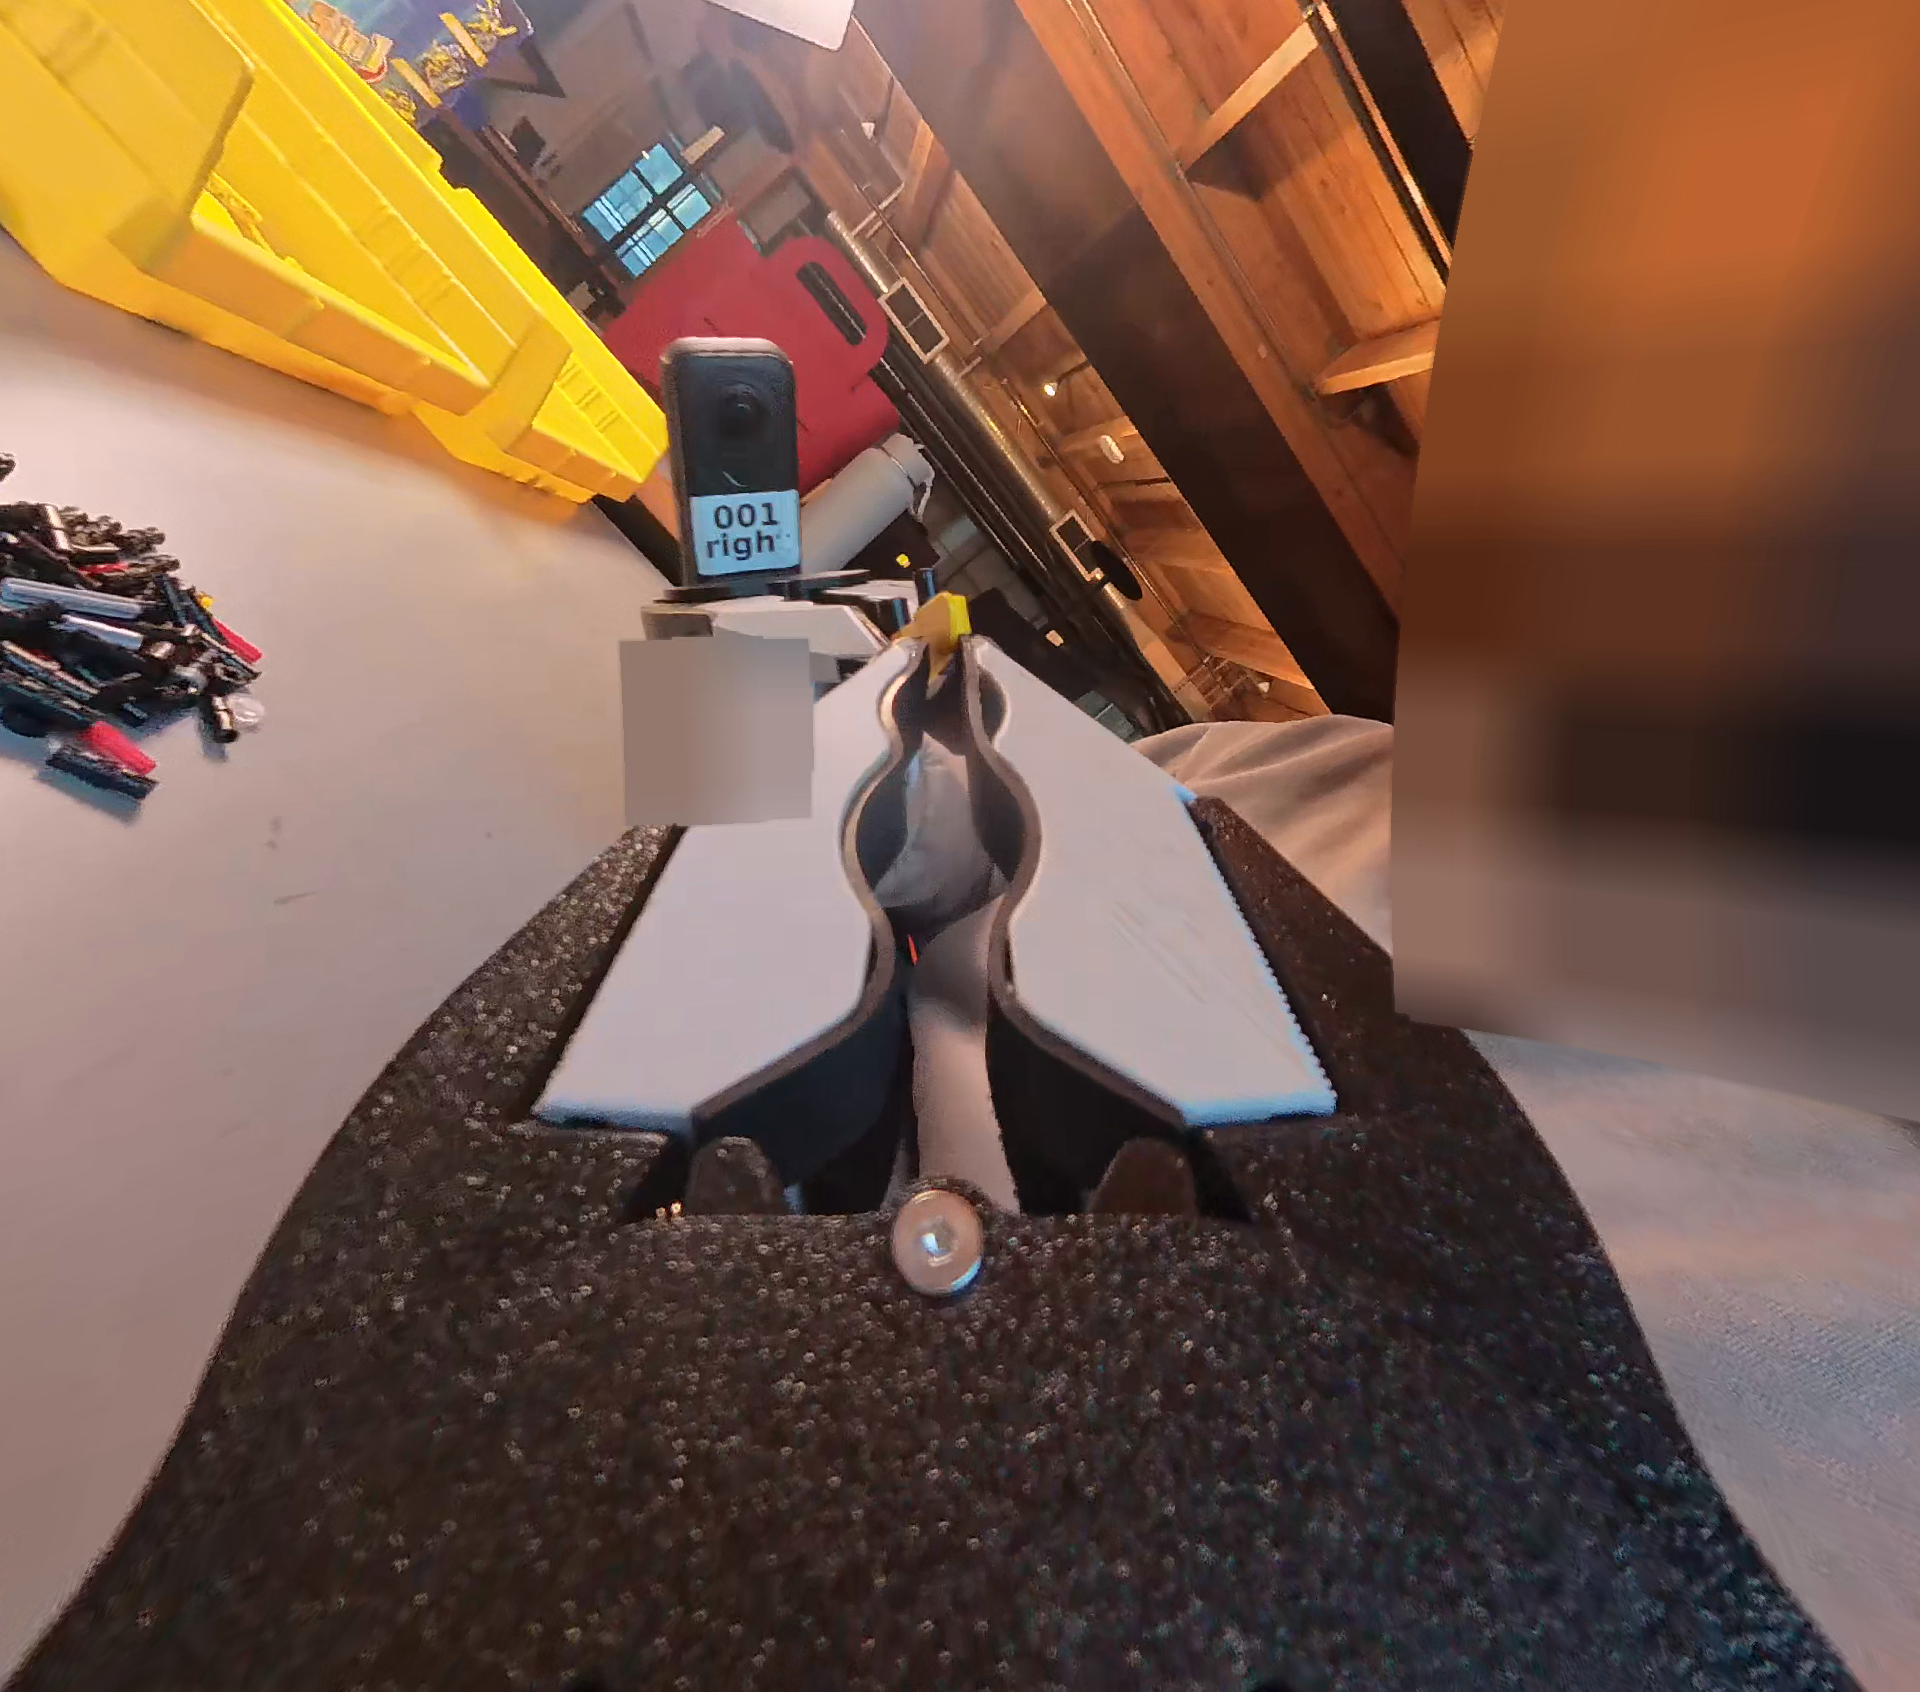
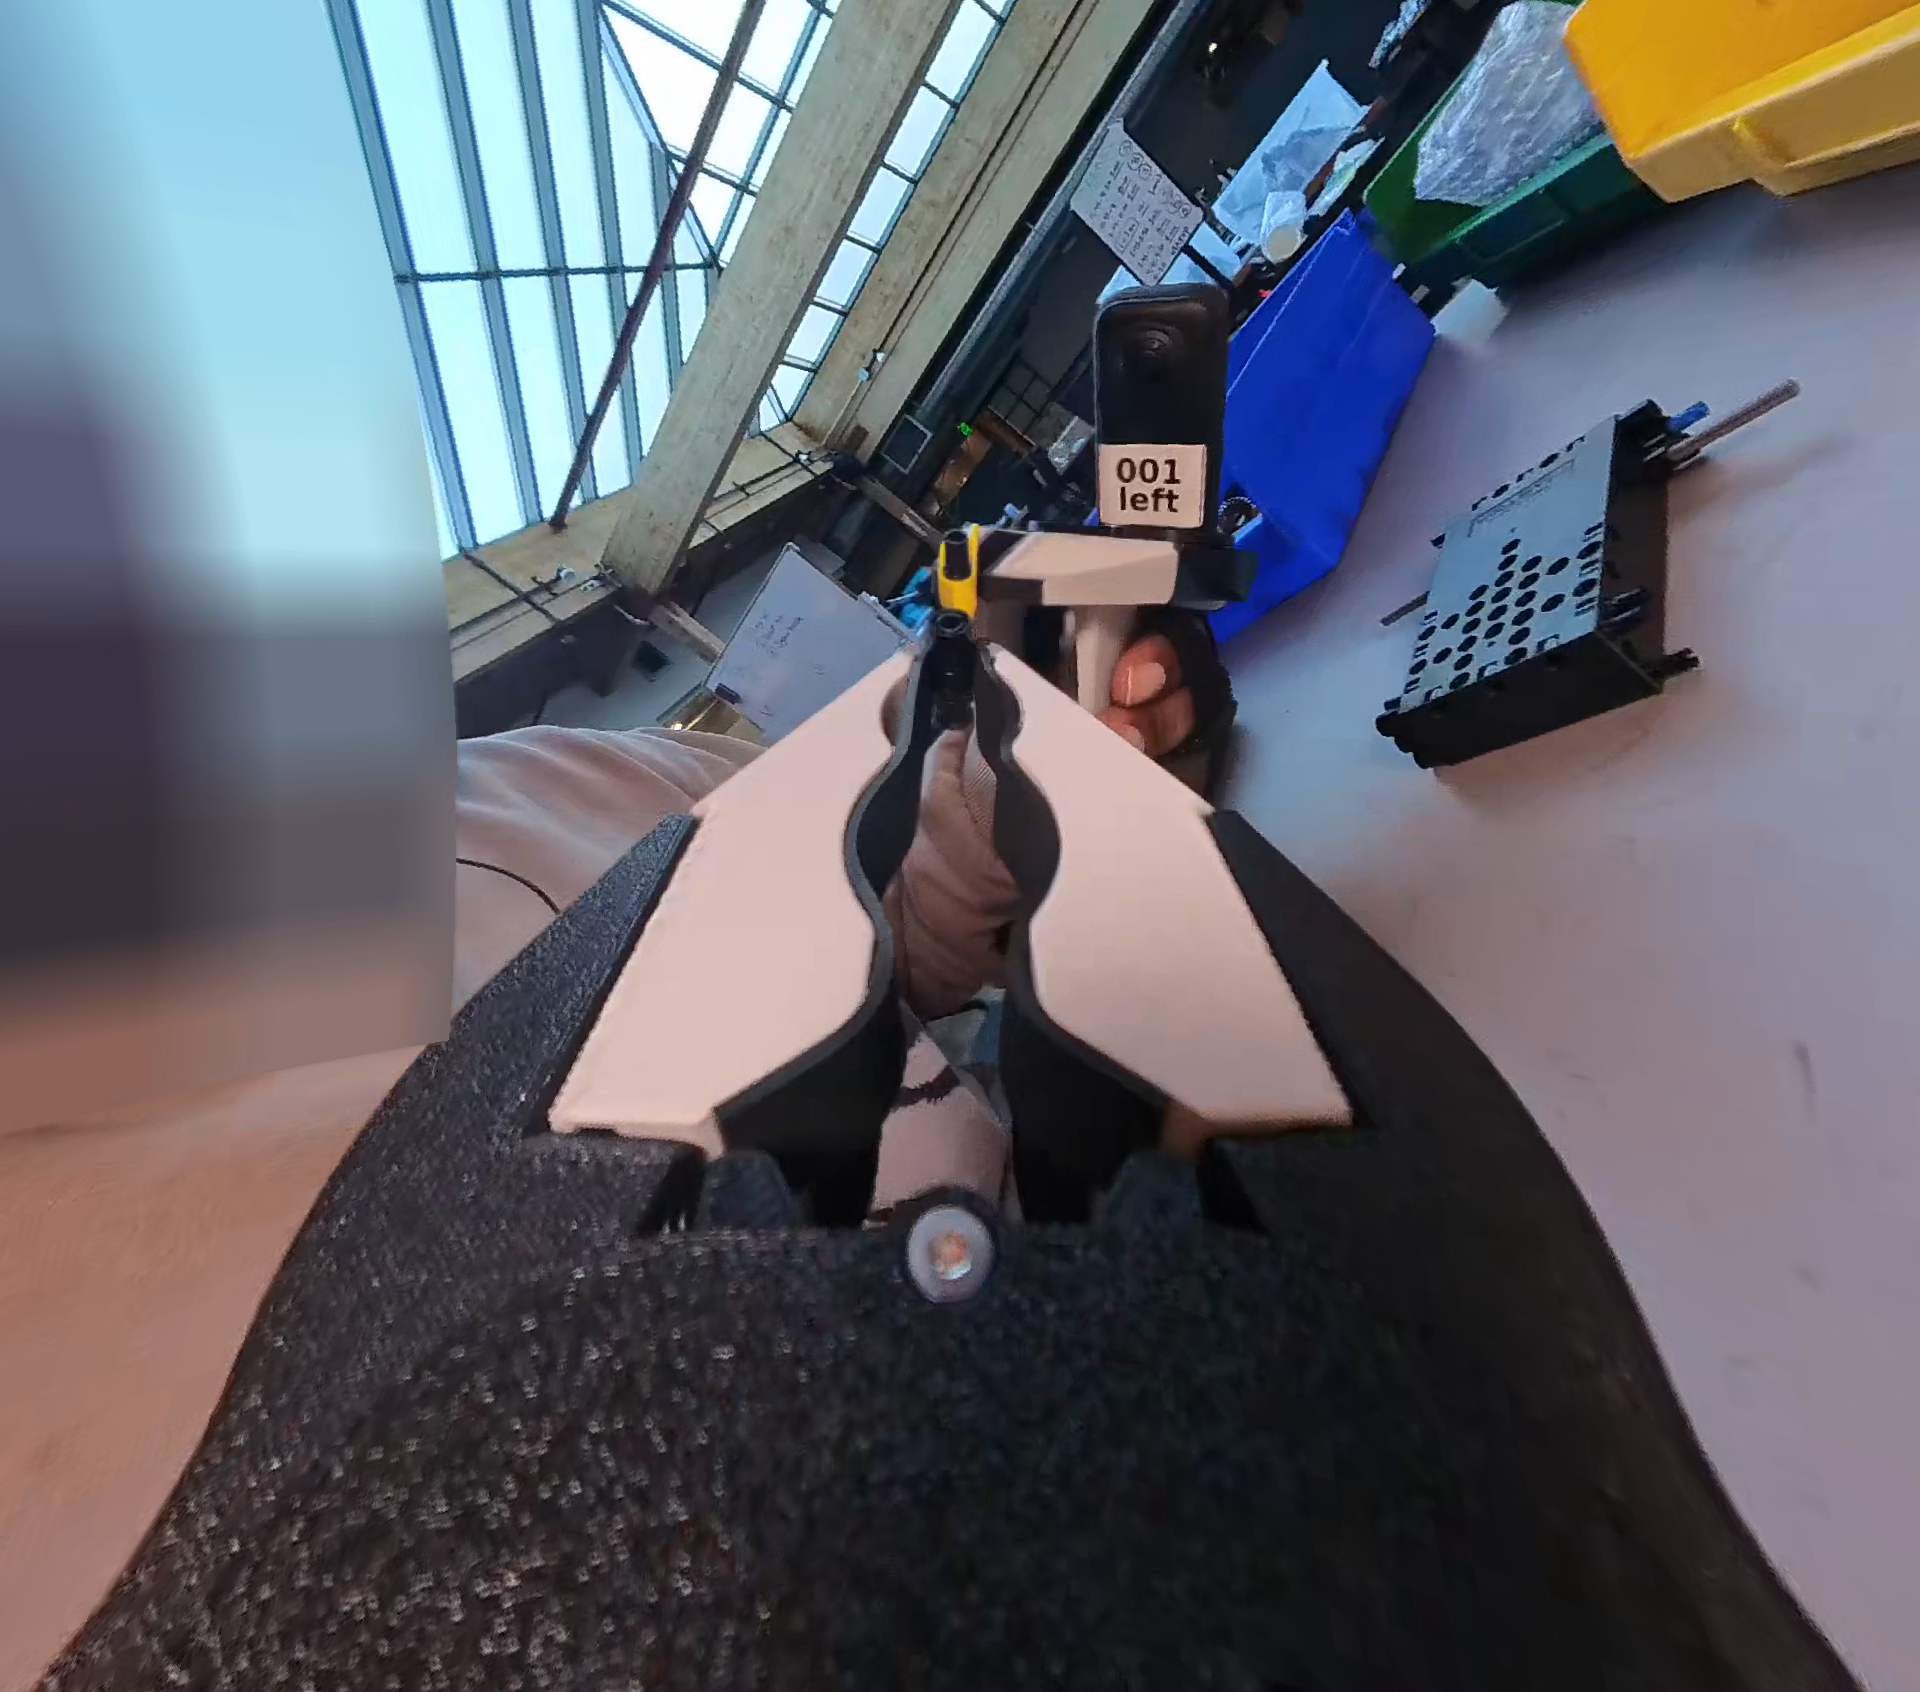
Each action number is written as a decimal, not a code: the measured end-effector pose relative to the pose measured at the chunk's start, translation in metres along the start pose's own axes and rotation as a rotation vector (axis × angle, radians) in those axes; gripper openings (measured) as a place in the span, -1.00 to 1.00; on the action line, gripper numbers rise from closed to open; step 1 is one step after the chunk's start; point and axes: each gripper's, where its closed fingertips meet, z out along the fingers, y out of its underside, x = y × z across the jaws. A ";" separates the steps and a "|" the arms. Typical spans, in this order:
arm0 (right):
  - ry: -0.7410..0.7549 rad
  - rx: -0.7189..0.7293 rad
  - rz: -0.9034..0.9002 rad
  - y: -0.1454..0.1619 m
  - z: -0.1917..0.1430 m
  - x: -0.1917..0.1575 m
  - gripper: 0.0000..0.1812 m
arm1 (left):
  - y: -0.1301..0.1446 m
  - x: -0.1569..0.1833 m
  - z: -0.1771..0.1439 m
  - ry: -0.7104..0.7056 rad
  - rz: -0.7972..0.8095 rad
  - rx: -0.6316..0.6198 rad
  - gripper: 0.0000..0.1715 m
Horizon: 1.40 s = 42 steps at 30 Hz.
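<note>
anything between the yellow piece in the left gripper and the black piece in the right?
Nothing visible. The left gripper pinches the yellow piece and the right gripper the black piece, held tip to tip above the table, almost touching.

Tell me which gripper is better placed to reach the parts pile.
Left, probably: the pile shows only in its view. But left gripper grips a yellow piece, right gripper a black piece.

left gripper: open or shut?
Shut: the left gripper has its fingertips pinching a small yellow piece, with almost no gap between them.
</note>
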 end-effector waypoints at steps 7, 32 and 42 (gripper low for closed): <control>0.133 -0.008 -0.106 0.006 0.004 0.010 -0.93 | -0.001 0.000 0.001 -0.019 0.067 0.005 -0.77; 0.165 -0.209 -0.604 0.017 0.000 -0.008 -0.98 | 0.034 0.000 0.012 -0.146 0.440 -0.262 -0.93; 0.302 -0.025 -0.670 -0.049 -0.064 -0.013 -0.97 | -0.001 -0.009 -0.021 -0.209 0.406 -0.120 -0.93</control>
